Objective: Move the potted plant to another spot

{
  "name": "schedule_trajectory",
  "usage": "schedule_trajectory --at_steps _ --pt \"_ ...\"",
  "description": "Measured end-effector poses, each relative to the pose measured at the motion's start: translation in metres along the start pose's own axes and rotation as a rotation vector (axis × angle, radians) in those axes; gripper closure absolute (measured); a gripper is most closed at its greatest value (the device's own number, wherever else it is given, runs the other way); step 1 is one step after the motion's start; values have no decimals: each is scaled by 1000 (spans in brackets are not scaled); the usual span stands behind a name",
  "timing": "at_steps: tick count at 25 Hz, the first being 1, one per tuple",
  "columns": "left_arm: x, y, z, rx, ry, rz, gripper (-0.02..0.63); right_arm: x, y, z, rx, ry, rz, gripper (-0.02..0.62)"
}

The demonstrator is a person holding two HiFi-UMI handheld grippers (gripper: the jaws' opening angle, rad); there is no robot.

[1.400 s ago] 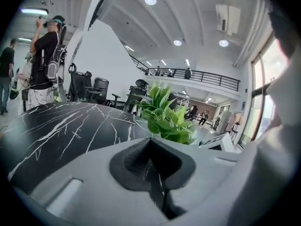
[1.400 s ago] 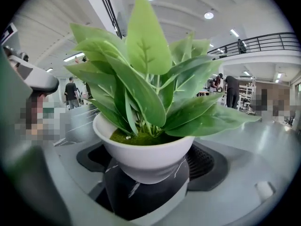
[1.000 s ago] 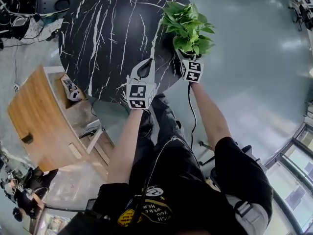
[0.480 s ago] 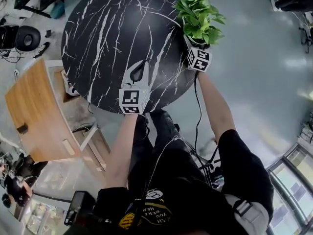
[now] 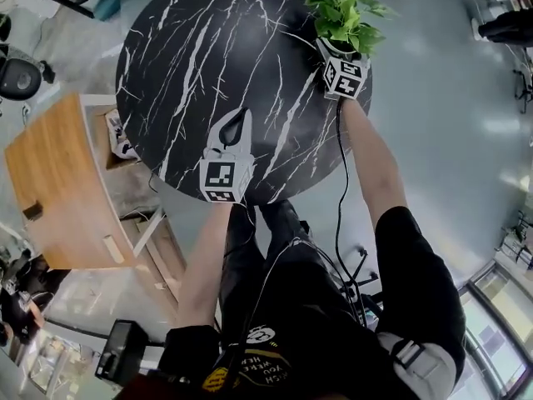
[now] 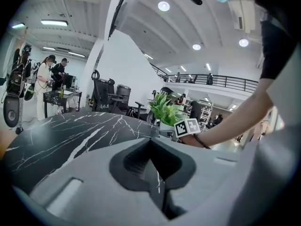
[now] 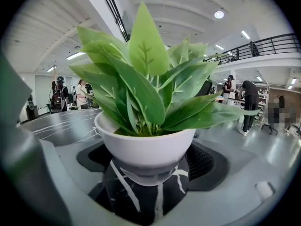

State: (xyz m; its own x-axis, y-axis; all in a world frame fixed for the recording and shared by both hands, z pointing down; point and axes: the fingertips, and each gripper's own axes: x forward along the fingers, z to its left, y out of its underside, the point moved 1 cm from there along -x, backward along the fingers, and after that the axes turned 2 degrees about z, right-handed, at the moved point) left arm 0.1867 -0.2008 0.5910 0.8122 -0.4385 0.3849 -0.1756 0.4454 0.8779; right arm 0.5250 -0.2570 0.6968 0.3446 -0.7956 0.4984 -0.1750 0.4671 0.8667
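Observation:
The potted plant [image 5: 337, 11], green leaves in a white pot [image 7: 146, 145], sits between the jaws of my right gripper [image 5: 333, 48] over the far right part of the round black marble table [image 5: 208, 48]. The jaws of the right gripper [image 7: 148, 163] are shut on the pot's lower sides, and the veined tabletop shows beneath the pot. My left gripper [image 5: 241, 113] is over the table's near edge, shut with nothing in it. In the left gripper view its jaws [image 6: 150, 139] meet, and the plant [image 6: 164, 112] shows ahead to the right.
A wooden desk [image 5: 58, 182] stands left of the table, close to its near edge. Office chairs [image 6: 103, 93] and standing people [image 6: 47, 79] are beyond the table's far side. Grey floor [image 5: 450, 123] lies to the table's right.
The right gripper has carried the plant farther away along the table's right side. The left gripper has moved forward over the near edge, still shut.

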Motion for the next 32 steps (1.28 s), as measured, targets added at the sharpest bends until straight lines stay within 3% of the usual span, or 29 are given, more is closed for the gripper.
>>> schedule_trajectory --at_steps 7,16,24,32 --pt "-41 -4 47 -17 -67 -9 603 46 -26 62 0 -39 4 106" --pt "-96 -5 113 -85 -200 -67 603 97 -58 204 -69 -213 -4 106" --pt "-139 -3 148 -147 -301 -107 603 102 -67 326 -136 -350 -6 106" --pt "-182 1 166 -201 -364 -146 603 68 -53 441 -223 -498 -5 106"
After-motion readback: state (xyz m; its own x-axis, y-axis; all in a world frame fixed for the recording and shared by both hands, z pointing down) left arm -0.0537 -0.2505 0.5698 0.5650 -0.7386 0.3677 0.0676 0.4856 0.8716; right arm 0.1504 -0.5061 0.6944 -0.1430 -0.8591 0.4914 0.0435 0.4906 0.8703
